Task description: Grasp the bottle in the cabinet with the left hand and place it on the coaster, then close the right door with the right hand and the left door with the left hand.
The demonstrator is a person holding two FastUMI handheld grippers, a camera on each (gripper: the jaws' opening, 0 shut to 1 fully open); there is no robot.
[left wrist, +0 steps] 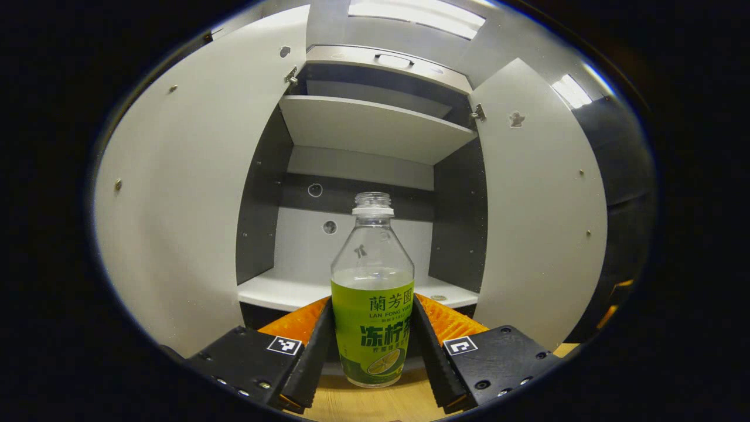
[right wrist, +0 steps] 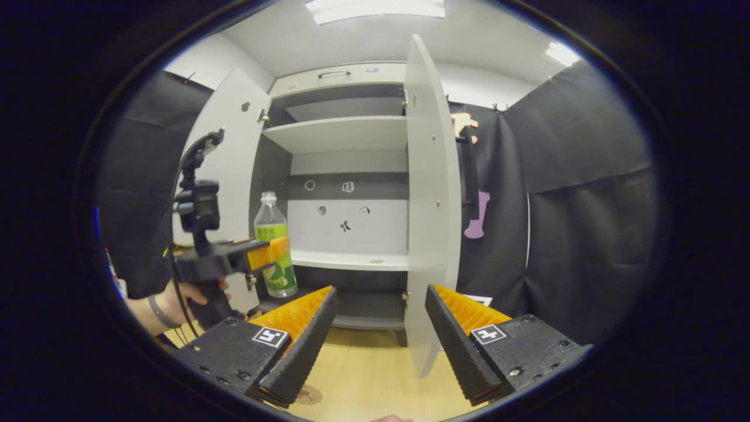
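The bottle (left wrist: 372, 305) is clamped upright in the left gripper (left wrist: 372, 346), outside the cabinet (left wrist: 375, 146) and not yet on the coaster (right wrist: 307, 395), while the right gripper (right wrist: 375, 346) gapes empty and both doors stand open.

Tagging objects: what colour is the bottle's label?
Green label on clear bottle; best in left gripper view.

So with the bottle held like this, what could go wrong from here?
1. The bottle has no cap and holds liquid, so tilting it on the way down could spill.
2. The left gripper clamps it low on the label, so the tall top might wobble or slip.
3. The right door stands wide open by the right gripper, which could knock it.
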